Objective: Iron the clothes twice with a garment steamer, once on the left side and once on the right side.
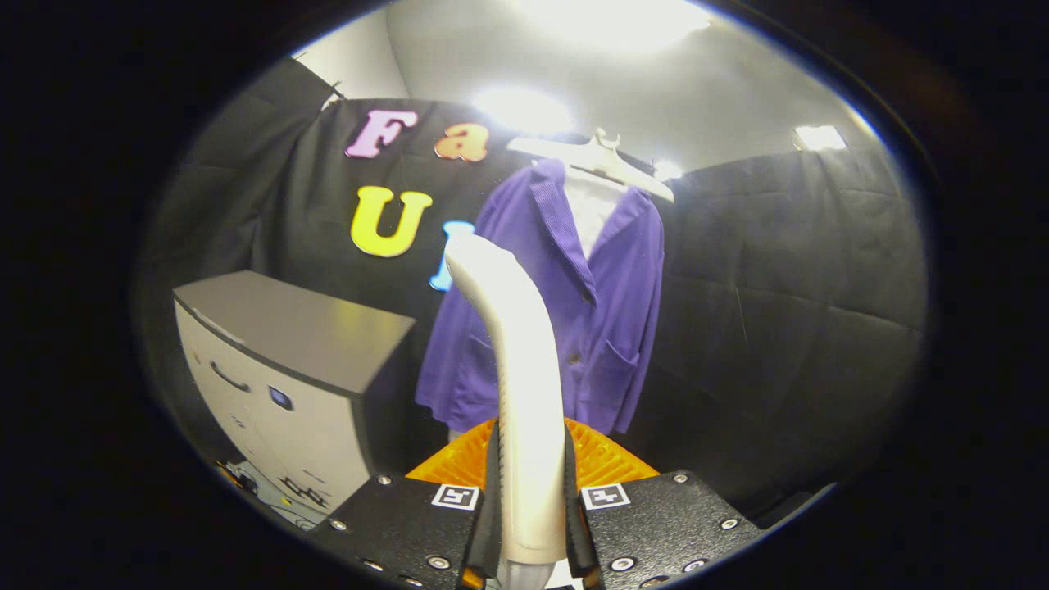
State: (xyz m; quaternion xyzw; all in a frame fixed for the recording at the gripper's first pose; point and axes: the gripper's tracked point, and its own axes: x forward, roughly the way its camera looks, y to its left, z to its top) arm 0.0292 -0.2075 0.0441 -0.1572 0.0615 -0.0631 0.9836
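Gripper (531, 524): fingers clamped on white garment steamer (516, 360) handle. Purple jacket (565, 311) on hanger (602, 160), well beyond fingers, untouched. Step: approach. Next: bring steamer head to one side.

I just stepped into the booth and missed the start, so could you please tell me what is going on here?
A person is holding a handheld tool whose two fingers are clamped on the white handle of a garment steamer, which rises upright between them. Beyond it, a purple jacket hangs on a white hanger against the black booth wall, with a white shirt showing at its open collar. The steamer head is apart from the fabric. A grey cabinet stands beside the jacket.
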